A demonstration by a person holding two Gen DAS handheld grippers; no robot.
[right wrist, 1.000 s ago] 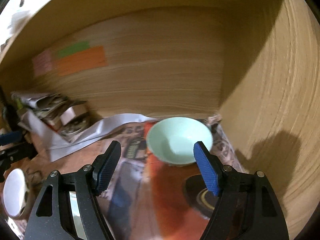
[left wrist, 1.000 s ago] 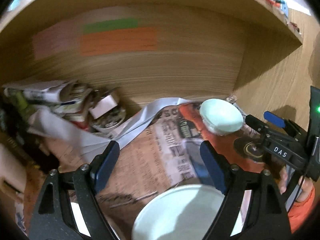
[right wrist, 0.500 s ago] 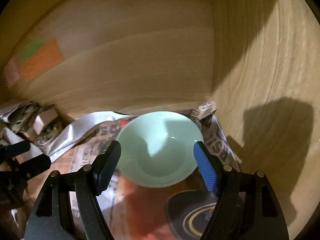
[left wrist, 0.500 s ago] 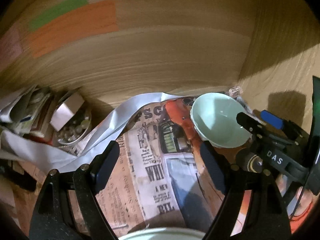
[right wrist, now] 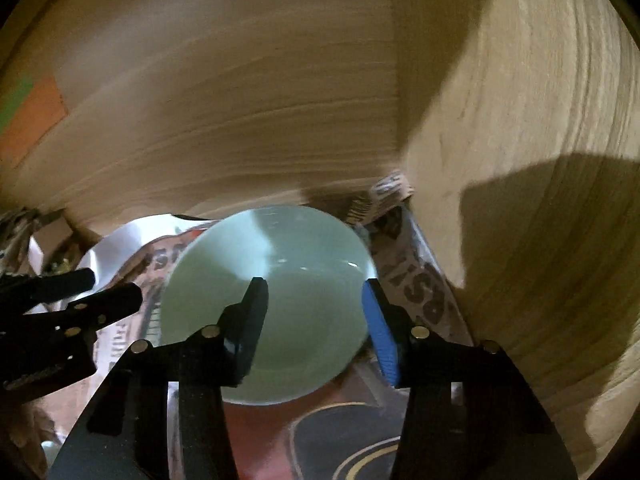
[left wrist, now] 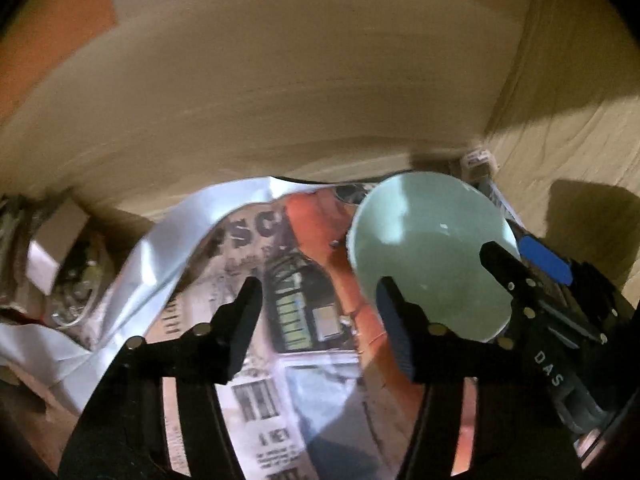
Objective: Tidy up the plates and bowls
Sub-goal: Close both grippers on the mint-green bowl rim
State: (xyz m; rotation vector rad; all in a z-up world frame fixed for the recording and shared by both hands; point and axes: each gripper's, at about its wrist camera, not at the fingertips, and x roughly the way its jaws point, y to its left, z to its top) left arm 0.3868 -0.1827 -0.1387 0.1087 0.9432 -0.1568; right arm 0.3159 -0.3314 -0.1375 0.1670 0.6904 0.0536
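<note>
A pale green bowl sits upright on newspaper in the back right corner of a wooden cabinet; it also shows in the left wrist view. My right gripper is open, its left finger over the bowl's inside and its right finger outside the right rim. My left gripper is open and empty over the newspaper, just left of the bowl. The right gripper shows in the left wrist view, the left one in the right wrist view.
Newspaper lines the shelf floor, with a white sheet folded up at the left. A small box and clutter lie at the far left. The wooden back wall and right side wall stand close.
Both grippers have moved deeper into the cabinet towards the green bowl. The right gripper now straddles the bowl's right rim. The white bowl below the left gripper has left view.
</note>
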